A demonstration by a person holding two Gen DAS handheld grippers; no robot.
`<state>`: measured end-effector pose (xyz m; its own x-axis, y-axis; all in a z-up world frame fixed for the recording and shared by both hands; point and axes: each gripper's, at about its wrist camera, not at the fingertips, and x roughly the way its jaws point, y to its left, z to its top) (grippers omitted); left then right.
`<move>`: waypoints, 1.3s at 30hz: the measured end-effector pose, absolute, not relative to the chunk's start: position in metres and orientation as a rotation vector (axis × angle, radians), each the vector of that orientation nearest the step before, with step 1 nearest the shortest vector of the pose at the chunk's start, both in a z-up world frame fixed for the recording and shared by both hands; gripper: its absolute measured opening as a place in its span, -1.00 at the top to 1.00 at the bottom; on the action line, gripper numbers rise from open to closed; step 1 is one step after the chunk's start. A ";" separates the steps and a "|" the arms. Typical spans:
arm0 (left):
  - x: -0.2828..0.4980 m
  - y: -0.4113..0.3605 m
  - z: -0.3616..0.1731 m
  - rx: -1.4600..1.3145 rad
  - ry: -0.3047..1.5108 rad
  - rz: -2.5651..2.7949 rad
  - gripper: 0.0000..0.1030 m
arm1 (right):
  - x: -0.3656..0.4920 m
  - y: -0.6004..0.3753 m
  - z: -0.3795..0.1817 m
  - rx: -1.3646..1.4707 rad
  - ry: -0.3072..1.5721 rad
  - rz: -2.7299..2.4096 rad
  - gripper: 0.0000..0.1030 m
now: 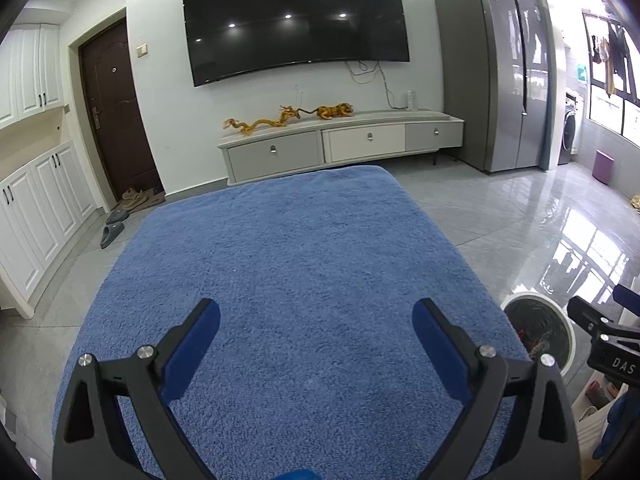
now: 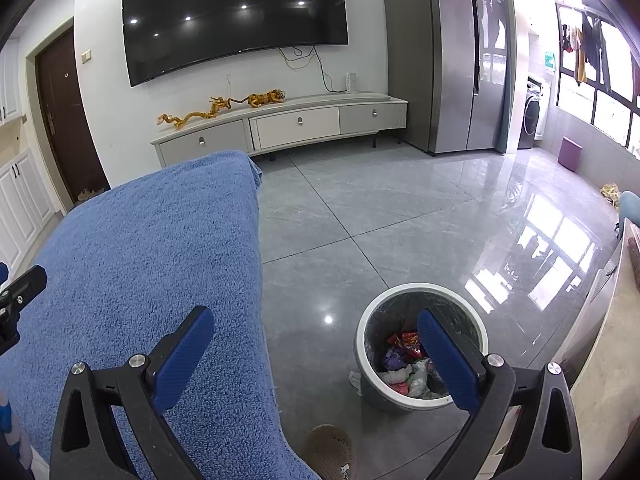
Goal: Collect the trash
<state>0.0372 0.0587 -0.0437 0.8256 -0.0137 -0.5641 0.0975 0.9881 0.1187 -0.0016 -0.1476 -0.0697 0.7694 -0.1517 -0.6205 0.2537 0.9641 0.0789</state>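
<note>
Grey tiled floor (image 2: 360,216) and a counter draped in blue towel (image 1: 288,264), with the trash already in the bin.

Trash (image 2: 404,360) looks like crumpled wrappers, red, purple and white, heaped inside one round bin (image 2: 362,344) with a white rim and a dark liner, standing on the floor just beside the towel's right edge. I count one bin, one towel, and two grippers. My left gripper (image 1: 316,322) hangs over the bare towel, its blue pads spread wide with nothing between them. My right gripper (image 2: 316,330) is just as wide and empty, one finger over the towel's edge, the other over the bin's mouth. Beyond the bin the floor lies open up to the TV cabinet (image 2: 280,128) and the fridge (image 2: 452,60). One slipper (image 2: 330,452) sits near the bin at the bottom edge.
</note>
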 end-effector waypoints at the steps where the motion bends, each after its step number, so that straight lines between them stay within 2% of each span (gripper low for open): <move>1: 0.038 0.060 -0.044 0.144 0.596 -0.054 -0.89 | -0.002 -0.148 -0.070 0.162 0.657 -0.220 -0.99; 39: 0.045 0.075 -0.051 0.133 0.609 -0.009 -0.90 | -0.002 -0.148 -0.067 0.143 0.636 -0.247 -1.00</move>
<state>0.0452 0.0752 -0.0507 0.8203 0.0308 -0.5711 0.0479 0.9913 0.1223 -0.0020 -0.1479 -0.0670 0.7764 -0.1837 -0.6029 0.2714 0.9608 0.0567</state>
